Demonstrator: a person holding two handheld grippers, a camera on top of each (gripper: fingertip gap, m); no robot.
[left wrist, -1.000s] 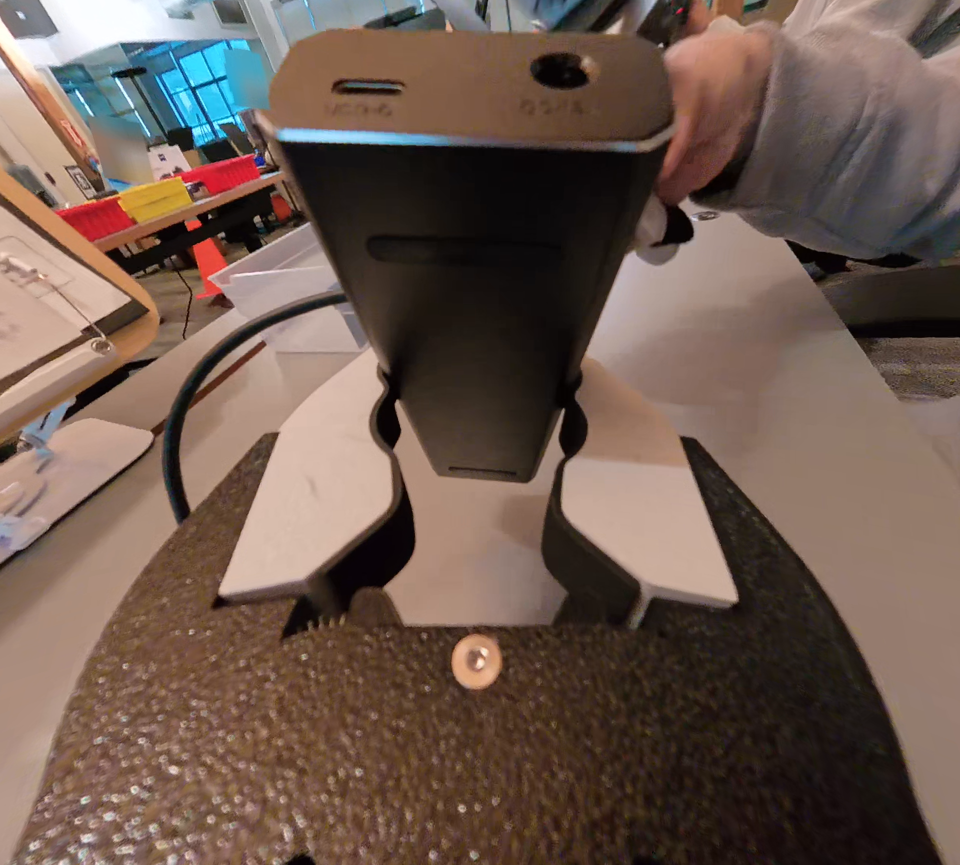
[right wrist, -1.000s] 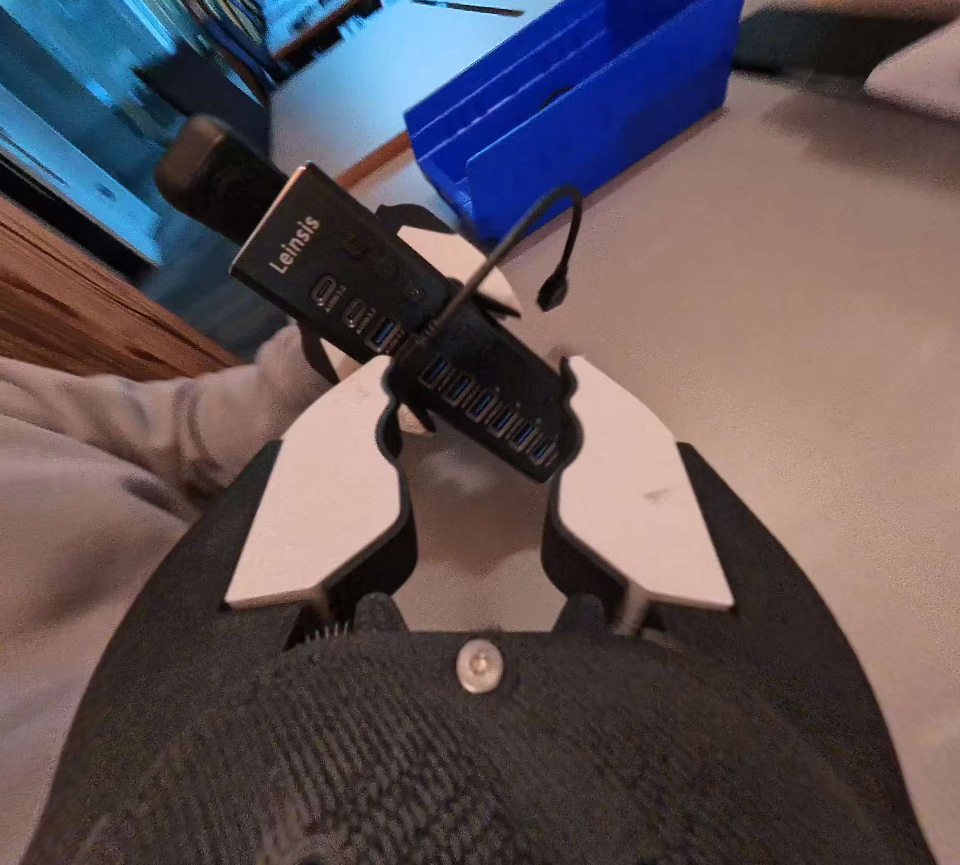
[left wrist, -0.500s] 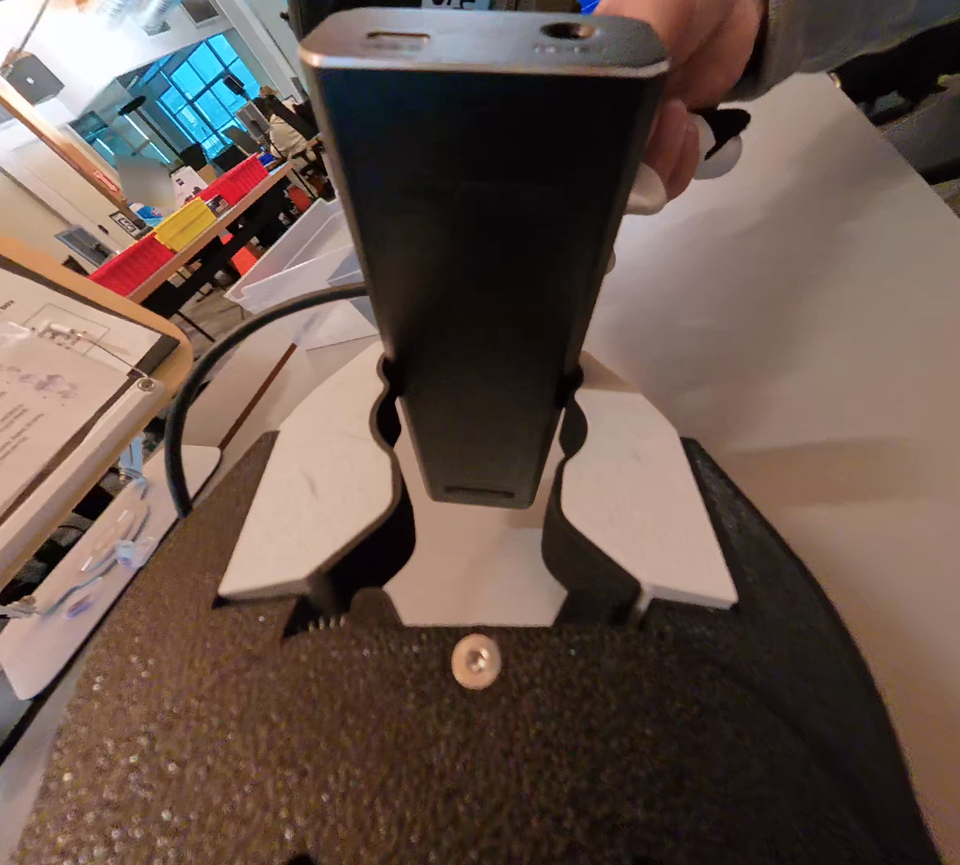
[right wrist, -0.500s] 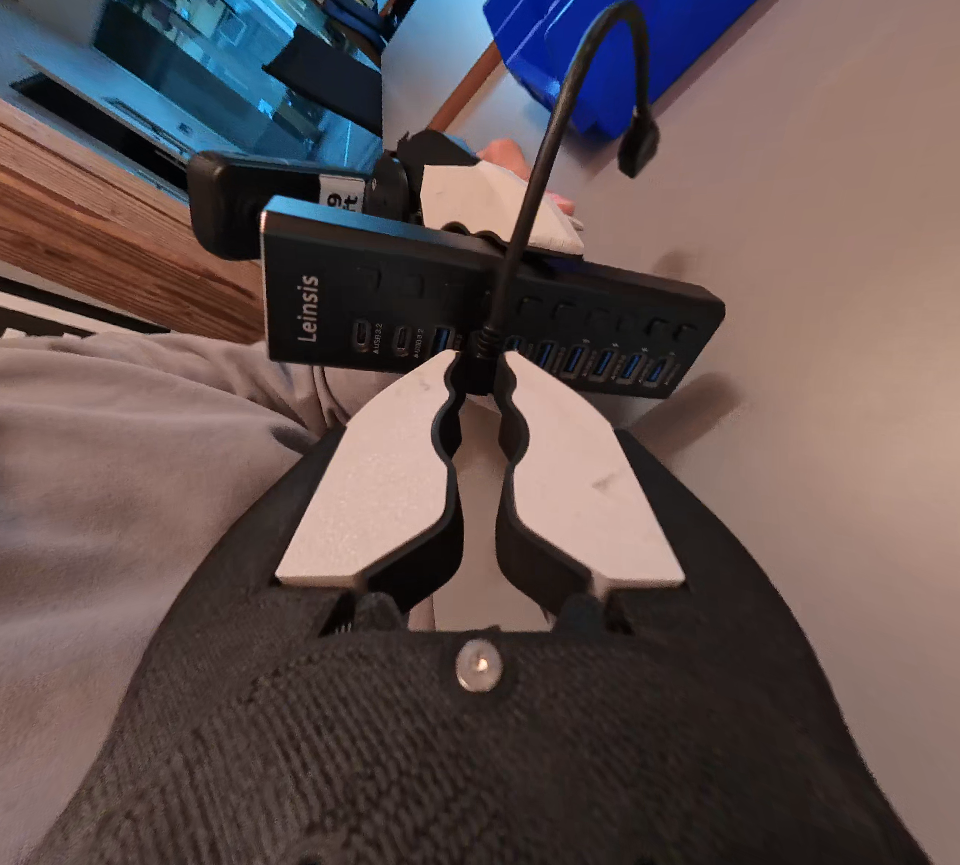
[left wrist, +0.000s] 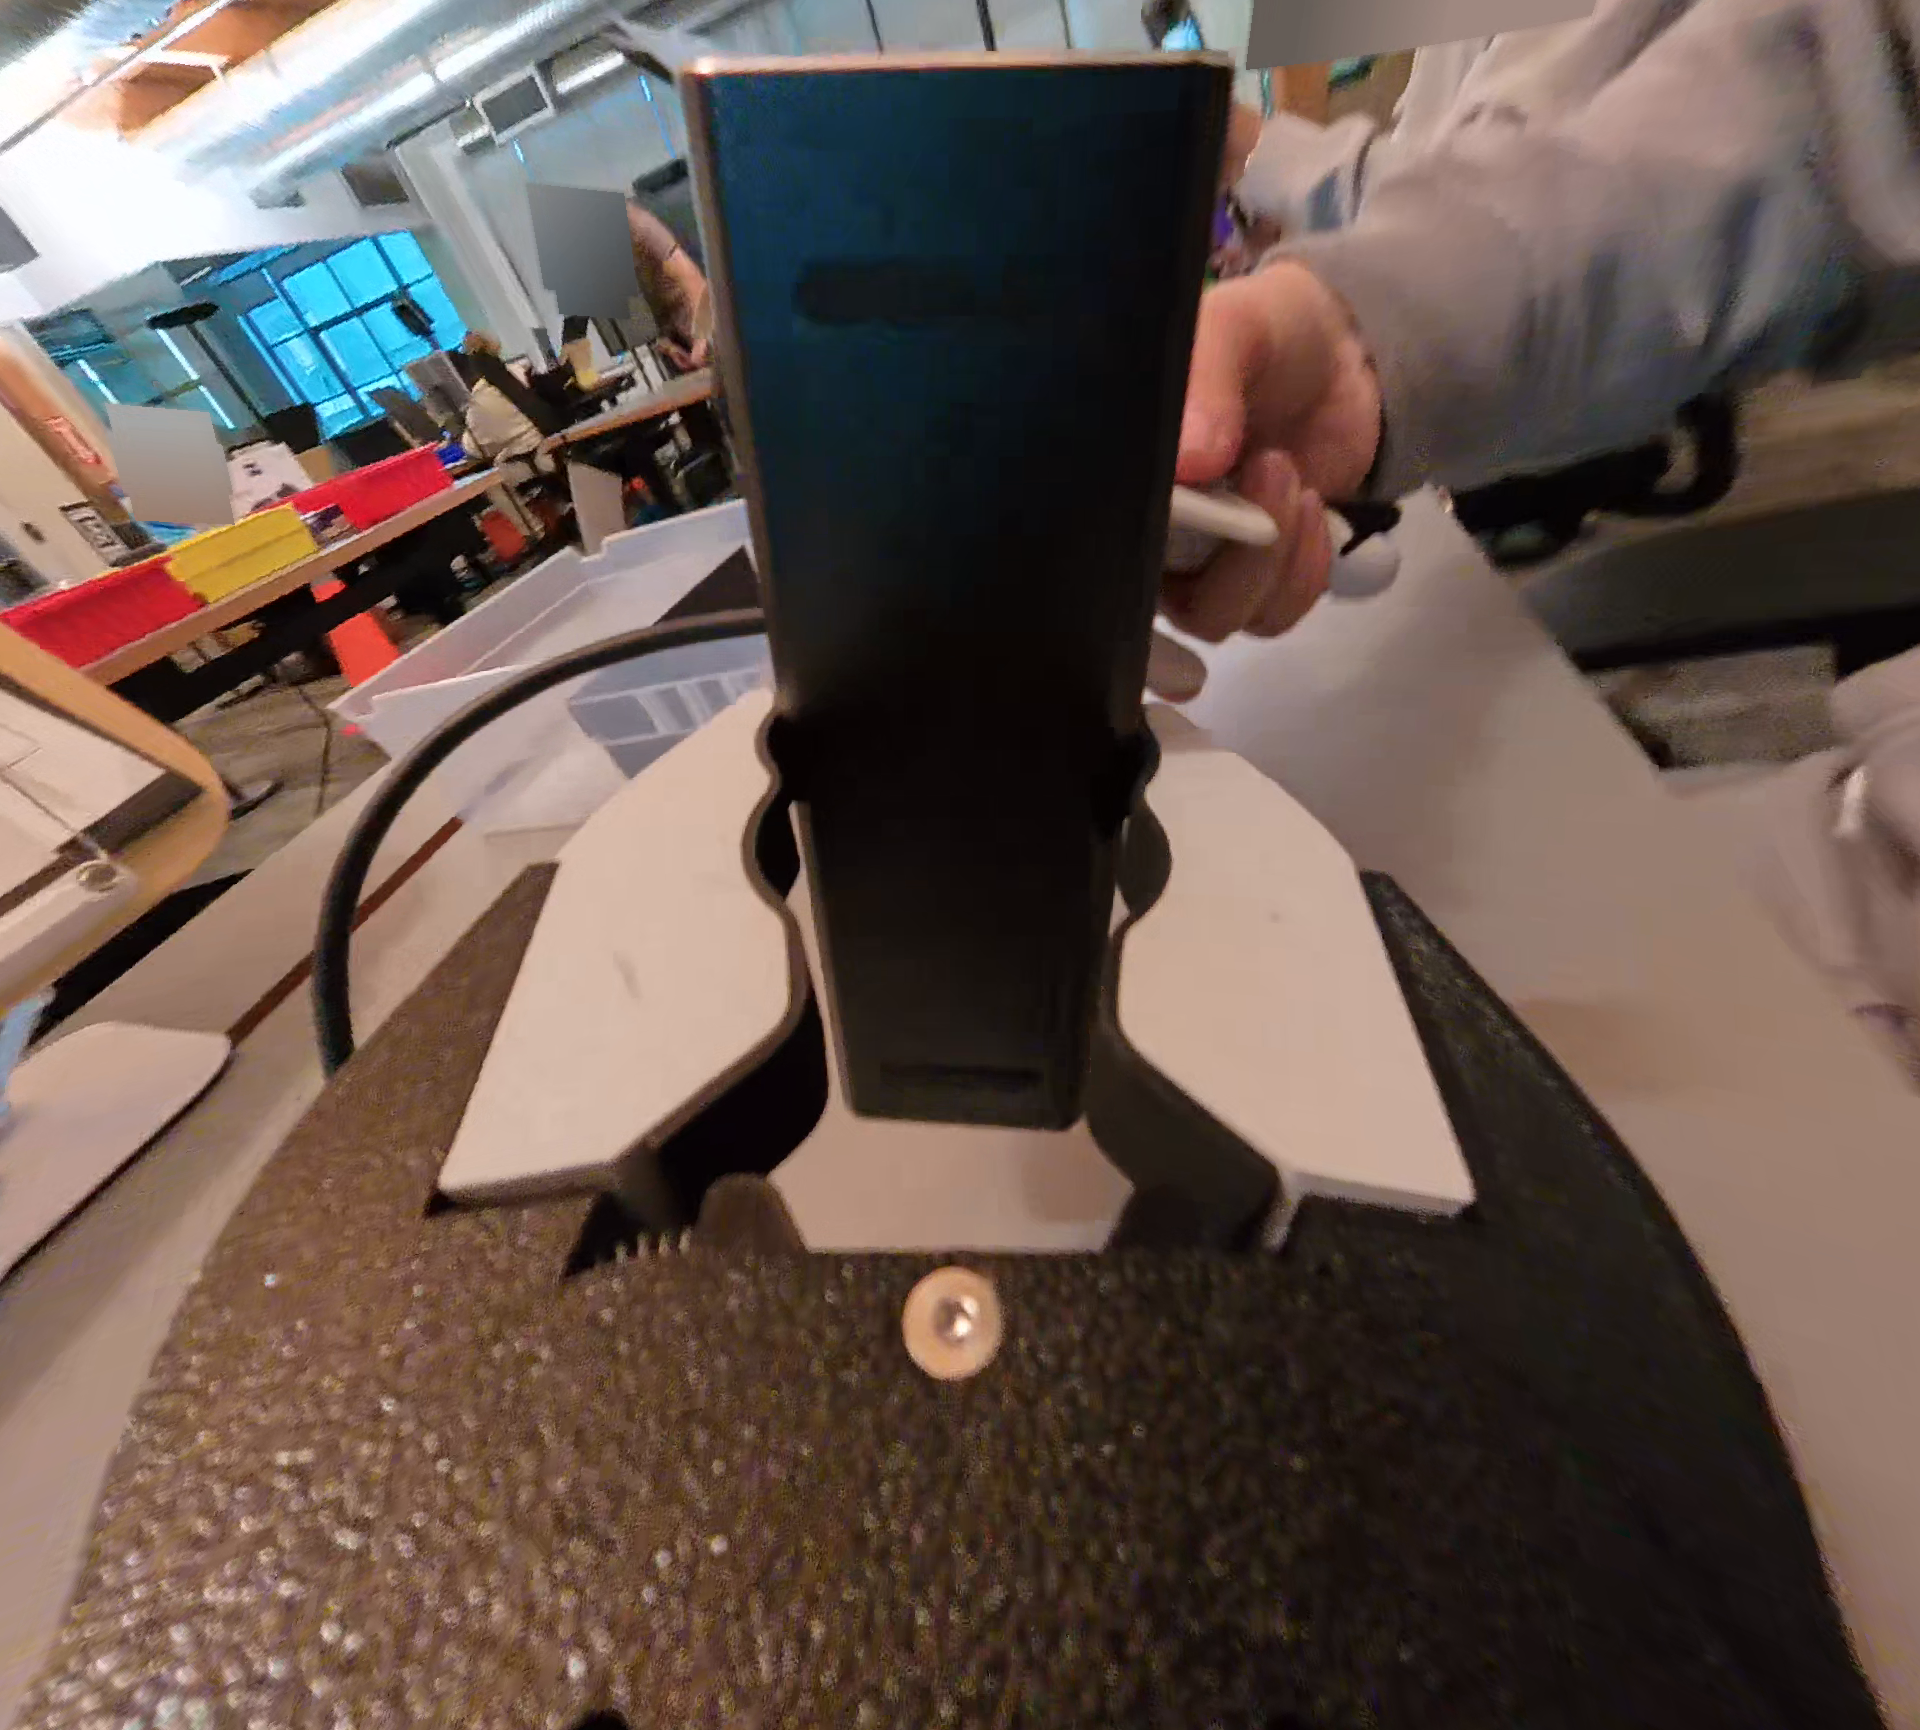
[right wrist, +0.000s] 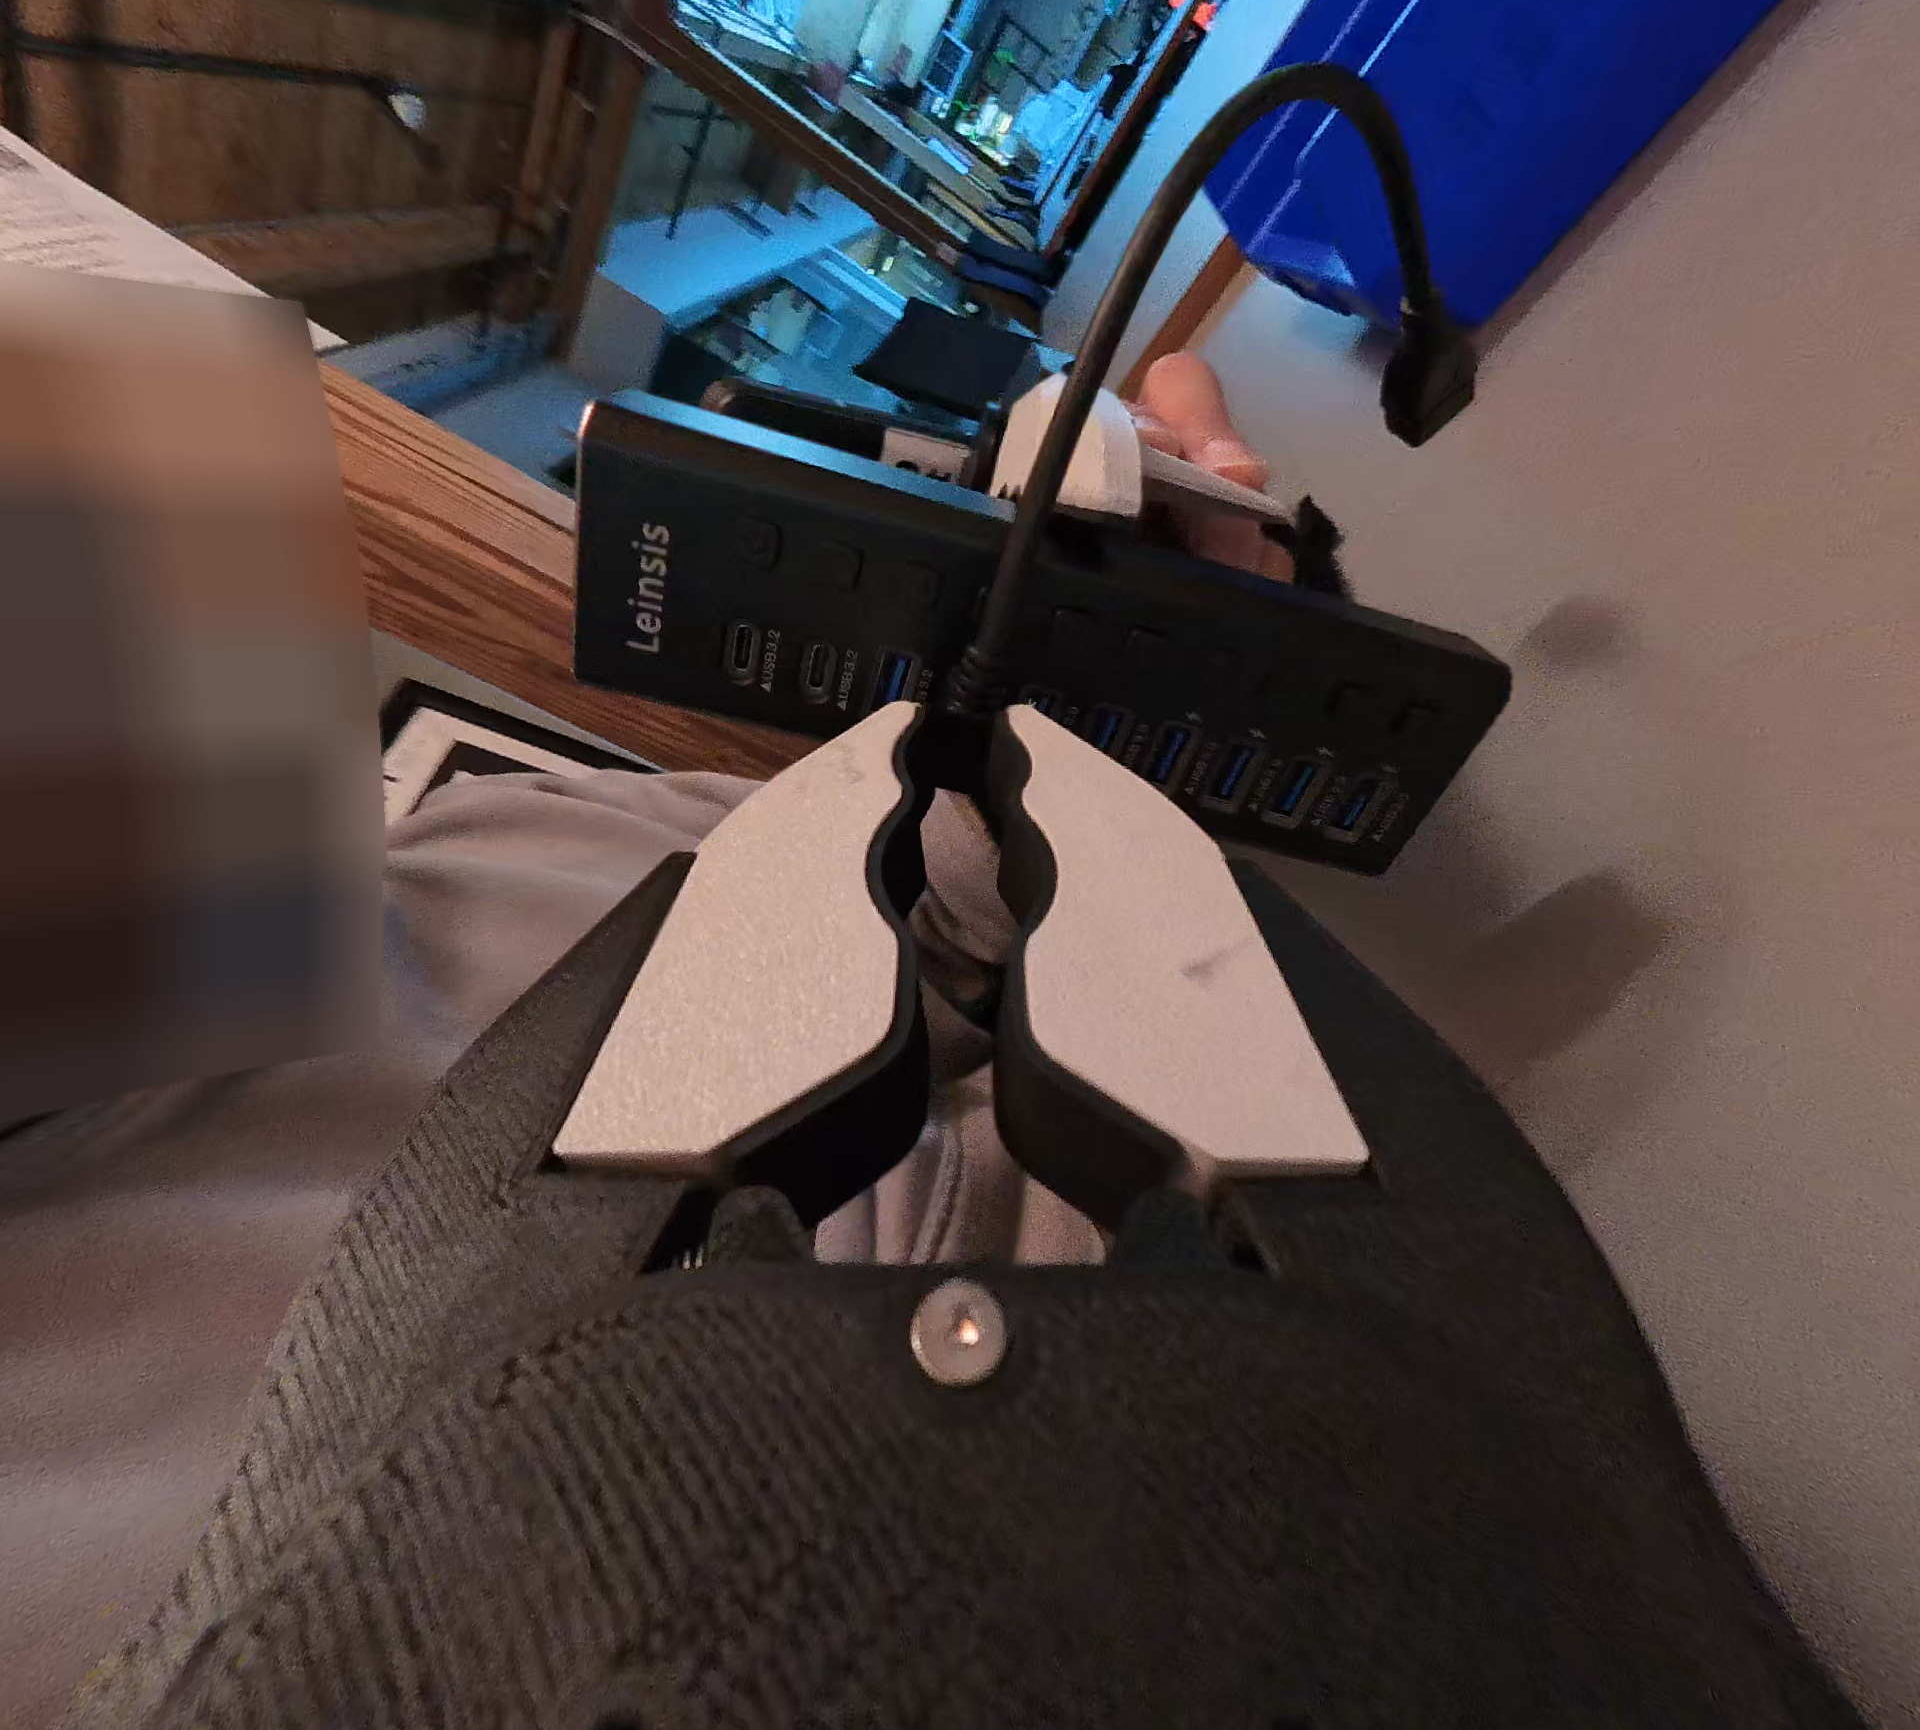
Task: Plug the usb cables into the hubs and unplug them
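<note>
My left gripper clamps the black hub upright above the table, bracing it so that its port face meets the other tool. My right gripper is clenched on the plug of the short black cable, seated among the blue ports; its free end hangs loose.

1 hub, 1 cable, 2 tools, 1 blue bin.

Shows pale brand lettering at one end of the black hub, plus tiny captions under its ports (white on black). Finds nothing else legible.
</note>
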